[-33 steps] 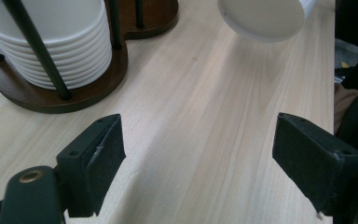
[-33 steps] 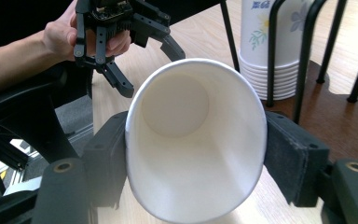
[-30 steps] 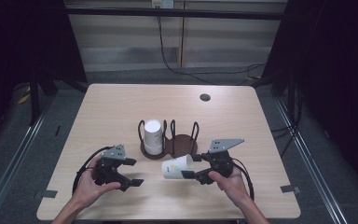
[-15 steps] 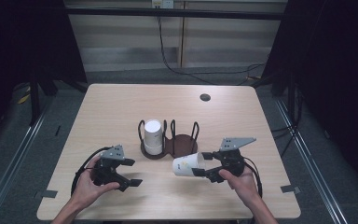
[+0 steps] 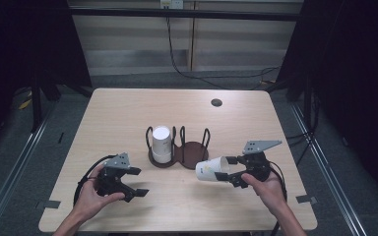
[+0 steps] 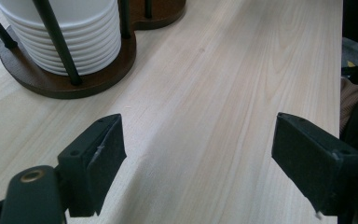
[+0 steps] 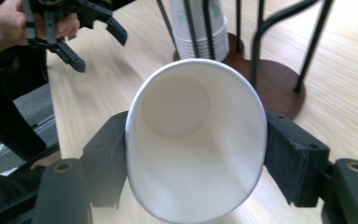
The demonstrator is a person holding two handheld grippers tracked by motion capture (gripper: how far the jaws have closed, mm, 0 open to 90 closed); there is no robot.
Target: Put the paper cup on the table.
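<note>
A white paper cup (image 7: 196, 140) is clamped on its side between the jaws of the right gripper (image 5: 229, 173), held above the table (image 5: 128, 113) just right of the wooden cup holder (image 5: 177, 155). The left gripper (image 5: 128, 184) is kept spread wide and empty, low over the table in front of the cup stack (image 5: 161, 143) standing in that holder.

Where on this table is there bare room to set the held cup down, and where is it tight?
Bare wood runs across the far table between the holder and the dark round spot, and along the near edge between the left gripper and right gripper. It is crowded mid-table: the cup stack, the holder's posts and the paper cup.
</note>
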